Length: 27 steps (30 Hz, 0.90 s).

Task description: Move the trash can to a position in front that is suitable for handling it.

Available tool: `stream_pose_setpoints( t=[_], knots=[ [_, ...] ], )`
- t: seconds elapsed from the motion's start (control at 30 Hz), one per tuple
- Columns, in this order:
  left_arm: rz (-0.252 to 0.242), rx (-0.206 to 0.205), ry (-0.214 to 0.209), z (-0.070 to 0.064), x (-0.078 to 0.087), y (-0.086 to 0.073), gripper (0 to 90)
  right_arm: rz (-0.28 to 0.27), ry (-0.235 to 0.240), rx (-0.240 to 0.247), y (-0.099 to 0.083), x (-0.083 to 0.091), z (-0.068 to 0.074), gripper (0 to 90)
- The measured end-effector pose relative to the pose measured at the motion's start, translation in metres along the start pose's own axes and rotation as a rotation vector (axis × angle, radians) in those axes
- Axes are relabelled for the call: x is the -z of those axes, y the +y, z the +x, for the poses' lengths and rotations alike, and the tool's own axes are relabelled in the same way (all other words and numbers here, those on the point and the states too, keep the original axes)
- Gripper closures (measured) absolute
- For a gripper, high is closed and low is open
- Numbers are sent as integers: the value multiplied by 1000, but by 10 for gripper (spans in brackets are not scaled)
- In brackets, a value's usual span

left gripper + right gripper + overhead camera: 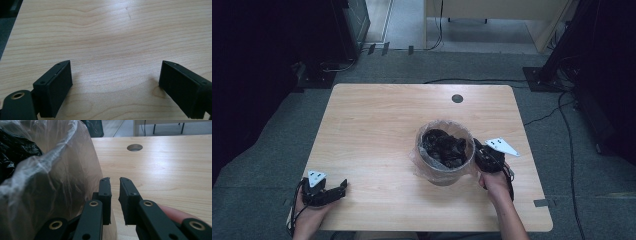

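A round bin lined with clear plastic stands right of the table's middle, with crumpled black plastic inside it. My right gripper sits against the bin's right side. In the right gripper view its jaws are nearly together with a thin gap, nothing lies between them, and the liner bulges just to their left. My left gripper rests near the table's front left corner. Its jaws stand wide apart over bare wood.
The wooden table has a round cable hole near its far edge, also seen as the cable hole beyond the right jaws. Cables and dark equipment lie on the grey floor around the table. A light desk stands at the back.
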<state>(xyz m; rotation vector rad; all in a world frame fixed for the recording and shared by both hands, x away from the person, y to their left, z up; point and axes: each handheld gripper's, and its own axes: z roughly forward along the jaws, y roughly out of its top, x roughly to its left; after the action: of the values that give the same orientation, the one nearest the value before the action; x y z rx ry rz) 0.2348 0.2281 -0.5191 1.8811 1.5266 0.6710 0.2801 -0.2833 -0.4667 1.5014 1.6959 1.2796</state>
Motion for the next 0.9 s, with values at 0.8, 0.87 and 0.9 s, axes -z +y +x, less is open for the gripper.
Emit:
stream_pose_setpoints(
  t=[0.8, 0.87, 0.9],
  knots=[
    [-60, -11, -74, -39, -6, 36, 143, 9, 135, 82, -3, -6, 33, 804],
    [-76, -20, -83, -49, -7, 44, 143, 11, 143, 87, -3, -6, 37, 805],
    [-84, -16, -89, -54, -8, 48, 143, 11, 148, 89, -3, -6, 38, 805]
  ],
)
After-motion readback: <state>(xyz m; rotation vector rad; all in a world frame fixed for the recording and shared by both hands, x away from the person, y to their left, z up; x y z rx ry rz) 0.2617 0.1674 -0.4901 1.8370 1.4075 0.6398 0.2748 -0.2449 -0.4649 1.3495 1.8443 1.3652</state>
